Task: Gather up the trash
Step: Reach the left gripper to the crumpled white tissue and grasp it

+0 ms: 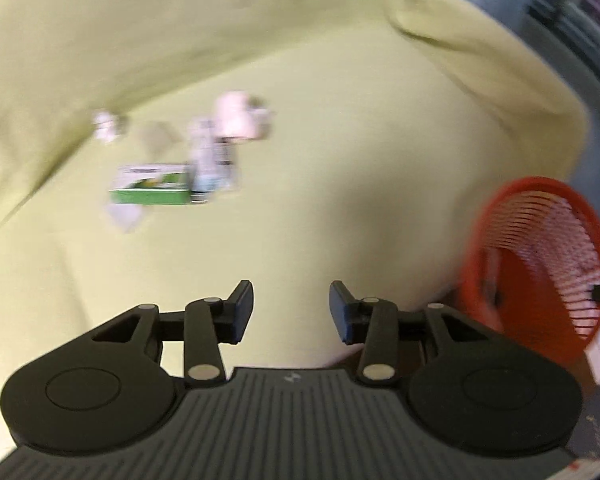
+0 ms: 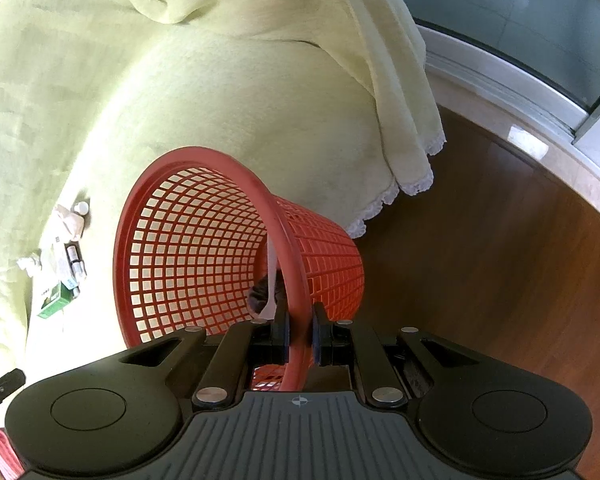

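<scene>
Starting at your left, your left gripper (image 1: 291, 312) hangs with its jaws spread and empty over the pale green blanket (image 1: 340, 168). Ahead of it lies the trash: a green-and-white carton (image 1: 152, 184), blurred small bottles (image 1: 212, 160) just beside it, and crumpled tissue (image 1: 238, 118) behind. Further right, your right gripper (image 2: 299, 334) is clamped on the rim of the red mesh wastebasket (image 2: 204, 248), which tilts against the blanket's edge above the wooden floor (image 2: 500, 260).

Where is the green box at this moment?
In the right wrist view, the green box lies on the yellow-green blanket, left of the red basket.
</scene>
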